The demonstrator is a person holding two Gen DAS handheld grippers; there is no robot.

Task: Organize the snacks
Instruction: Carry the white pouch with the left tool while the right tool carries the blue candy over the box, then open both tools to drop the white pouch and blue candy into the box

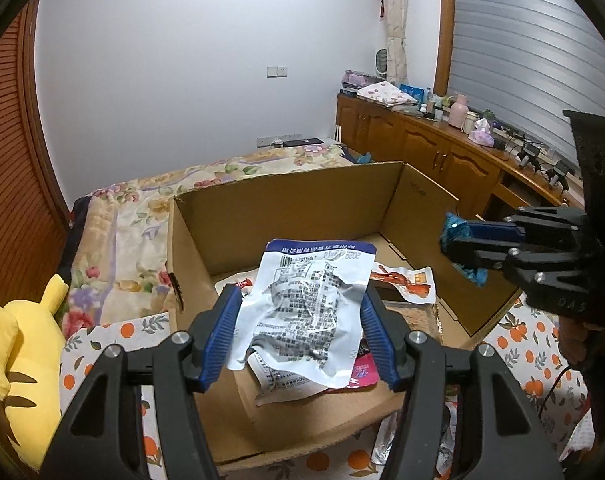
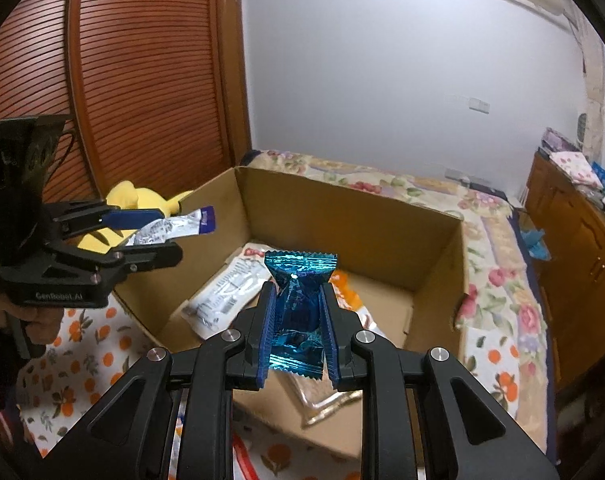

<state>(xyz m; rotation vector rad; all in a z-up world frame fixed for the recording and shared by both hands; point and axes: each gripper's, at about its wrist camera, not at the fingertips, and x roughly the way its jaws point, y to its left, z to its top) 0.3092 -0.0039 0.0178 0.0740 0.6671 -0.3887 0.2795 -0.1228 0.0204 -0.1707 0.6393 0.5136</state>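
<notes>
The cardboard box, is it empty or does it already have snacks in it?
Not empty. The cardboard box stands open-topped, with a white packet and an orange-printed packet lying on its floor.

a home bedroom: a bed with a floral quilt (image 1: 238, 168) beside a louvred wooden wardrobe (image 2: 142, 72), wooden cabinets (image 1: 422, 140) along its other side.

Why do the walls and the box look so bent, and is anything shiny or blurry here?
Both wrist views use fisheye lenses, so the cardboard box edges bow and the corners go black. In the right wrist view the blue foil snack glints; in the left wrist view the white packet print is blurred.
</notes>
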